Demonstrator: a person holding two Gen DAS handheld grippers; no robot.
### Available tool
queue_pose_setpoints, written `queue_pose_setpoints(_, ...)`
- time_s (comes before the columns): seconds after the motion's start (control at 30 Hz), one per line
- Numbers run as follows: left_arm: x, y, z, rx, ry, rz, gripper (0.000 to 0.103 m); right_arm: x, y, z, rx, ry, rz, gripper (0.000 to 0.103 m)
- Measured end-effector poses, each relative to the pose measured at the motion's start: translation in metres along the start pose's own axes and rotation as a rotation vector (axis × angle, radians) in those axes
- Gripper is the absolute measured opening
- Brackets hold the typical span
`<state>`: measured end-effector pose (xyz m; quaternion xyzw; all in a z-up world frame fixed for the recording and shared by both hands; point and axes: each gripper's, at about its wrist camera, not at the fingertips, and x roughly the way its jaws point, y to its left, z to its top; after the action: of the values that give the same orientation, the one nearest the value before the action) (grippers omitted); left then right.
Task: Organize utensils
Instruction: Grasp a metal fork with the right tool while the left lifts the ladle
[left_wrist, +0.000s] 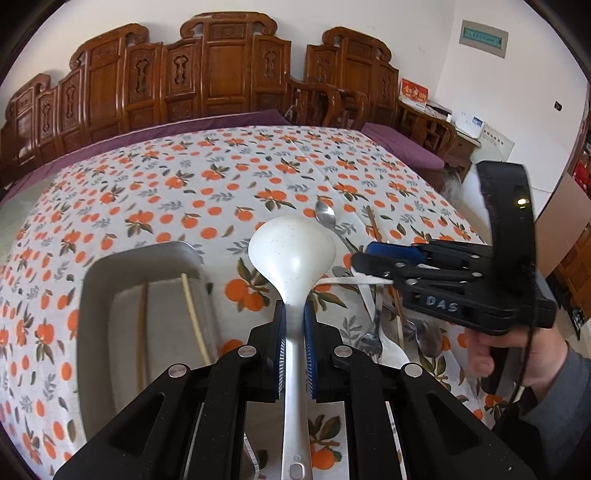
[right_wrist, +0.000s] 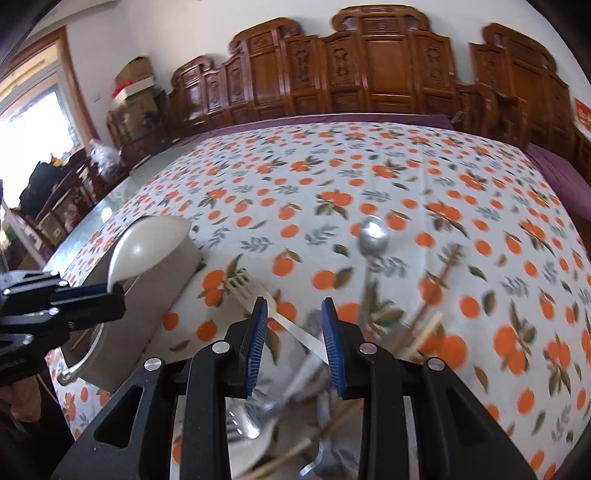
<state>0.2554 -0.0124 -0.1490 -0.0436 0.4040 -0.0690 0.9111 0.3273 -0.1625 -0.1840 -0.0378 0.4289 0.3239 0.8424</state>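
Observation:
My left gripper (left_wrist: 294, 321) is shut on the handle of a white ladle (left_wrist: 291, 247) and holds it above the table, just right of a grey tray (left_wrist: 96, 288). The tray holds two chopsticks (left_wrist: 194, 317). The ladle's bowl (right_wrist: 142, 247) also shows in the right wrist view, over the tray (right_wrist: 162, 295). My right gripper (right_wrist: 295, 325) is open and empty above a pile of utensils: a white fork (right_wrist: 258, 295), a metal spoon (right_wrist: 373, 236), chopsticks (right_wrist: 428, 317) and more cutlery below. In the left wrist view the right gripper (left_wrist: 364, 258) hovers over that pile.
The table wears a white cloth with orange fruit print (left_wrist: 221, 177). Carved wooden chairs (left_wrist: 221, 74) line its far side. A purple cushion (left_wrist: 402, 147) lies on a bench at the right. A metal spoon (left_wrist: 327, 216) and a fork (left_wrist: 371, 332) lie in the pile.

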Motion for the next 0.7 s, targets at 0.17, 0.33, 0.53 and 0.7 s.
queue_pose_setpoints(0.17,-0.007,0.010,0.000,-0.020,-0.012,0.006,0.008,0.024,0.011,0.002,-0.062,0.061,0.015,0.033)
queue_pose_setpoints(0.33,-0.015,0.012,-0.001,-0.022,-0.026,0.006,0.008,0.040,0.013,-0.004,-0.087,0.137,-0.012,0.033)
queue_pose_setpoints(0.53,-0.019,0.011,-0.002,-0.014,-0.032,0.012,0.008,0.040,0.021,-0.011,-0.142,0.168,0.003,0.034)
queue_pose_setpoints(0.7,-0.024,0.012,-0.001,-0.014,-0.036,0.020,0.008,0.039,0.028,-0.013,-0.177,0.175,-0.011,0.021)
